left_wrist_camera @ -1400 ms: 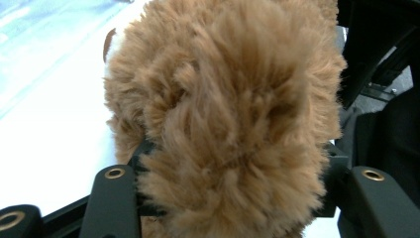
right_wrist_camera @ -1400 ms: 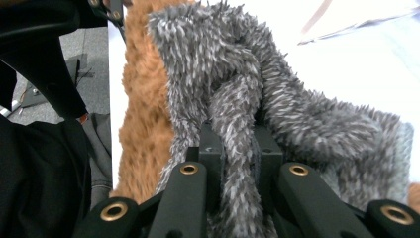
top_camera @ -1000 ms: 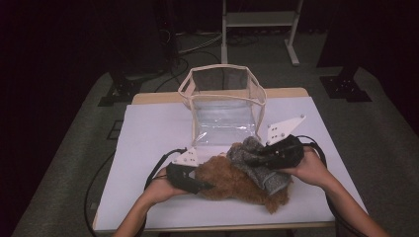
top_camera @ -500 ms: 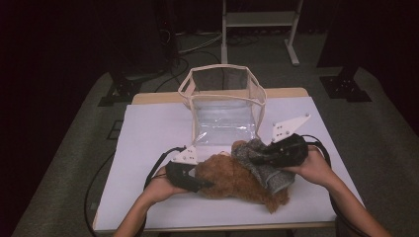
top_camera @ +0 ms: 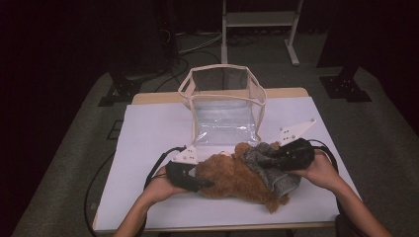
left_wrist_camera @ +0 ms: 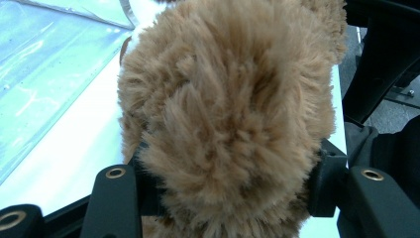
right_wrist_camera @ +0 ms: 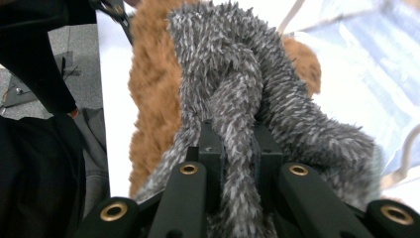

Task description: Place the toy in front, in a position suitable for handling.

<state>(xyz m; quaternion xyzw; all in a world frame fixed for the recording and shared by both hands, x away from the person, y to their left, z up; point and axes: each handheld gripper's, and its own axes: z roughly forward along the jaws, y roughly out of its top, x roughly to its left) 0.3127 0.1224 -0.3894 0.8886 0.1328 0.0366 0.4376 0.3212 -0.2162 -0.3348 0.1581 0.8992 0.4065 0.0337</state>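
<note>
Left to right across the high view. My left gripper (top_camera: 190,178) has its jaws about half closed, clamped on the near end of the brown plush toy (top_camera: 236,178); in the left gripper view the fur (left_wrist_camera: 228,124) bulges out between and over both jaws, so the grip is firm. This hand has not shifted over the last second.

Centre: the toy lies on its side on the white table (top_camera: 148,148), just in front of the clear bag (top_camera: 225,106), which stands open-topped, its cream-edged rim unobstructed.

Right: my right gripper (top_camera: 276,157) has its jaws nearly closed on a twisted fold of the grey knit garment (top_camera: 269,165) (a little sweater, by the look of it); the right gripper view shows the fold (right_wrist_camera: 237,148) pinched between the jaws. Compared with a second ago this hand has sunk slightly and drawn the grey fabric lower over the toy's body, which I judge means the dressing is advancing.

Obstacles: the garment is bunched, so it may snag on the toy's limbs; cables trail beside both hands.
</note>
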